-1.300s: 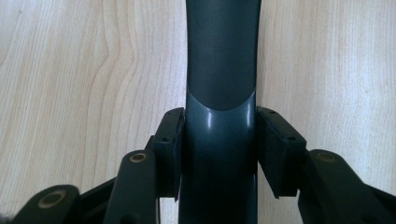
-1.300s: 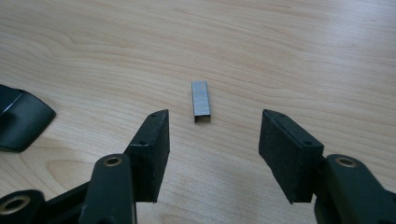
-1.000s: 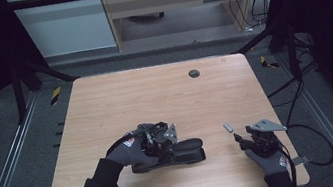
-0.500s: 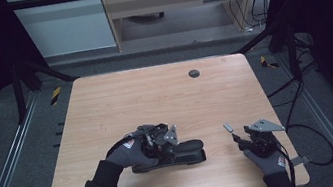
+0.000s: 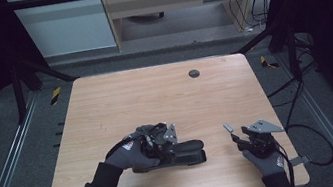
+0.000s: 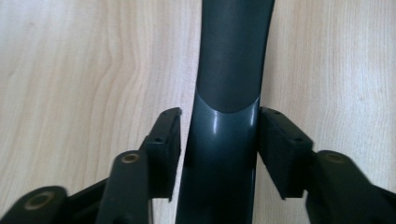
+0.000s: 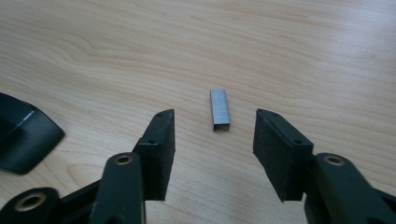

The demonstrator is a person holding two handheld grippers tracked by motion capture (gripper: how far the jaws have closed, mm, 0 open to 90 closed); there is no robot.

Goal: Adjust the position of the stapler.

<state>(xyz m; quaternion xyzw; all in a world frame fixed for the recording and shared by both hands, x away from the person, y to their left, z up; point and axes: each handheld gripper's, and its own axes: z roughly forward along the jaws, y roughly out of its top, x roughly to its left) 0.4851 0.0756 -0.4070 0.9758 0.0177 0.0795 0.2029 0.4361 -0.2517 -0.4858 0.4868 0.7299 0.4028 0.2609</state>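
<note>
One stapler (image 5: 179,153), one strip of staples (image 5: 228,127), one dark round inset (image 5: 193,73) and two grippers are counted on the wooden table (image 5: 120,101). In the lower left of centre of the high view, the left gripper (image 5: 164,142) is seen laid over the black stapler, which lies lengthwise along the near part of the table. In the left gripper view the stapler's dark body (image 6: 224,140) is seen running up the middle between the two jaws; these have just been opening, a thin gap is seen at the left pad and the right pad lies close against the body, so a release is shown rather than a pinch. Further right, the single staple strip lies in the lower right of the high view, just ahead of the right gripper (image 5: 237,138). In the right gripper view the strip (image 7: 219,109) lies flat on bare wood just beyond the spread jaws, untouched, while these have just been closing slightly. A corner of the stapler (image 7: 23,135) is seen at the left edge. The far half of the table is left open apart from the inset, and the near edge lies close behind both hands.
</note>
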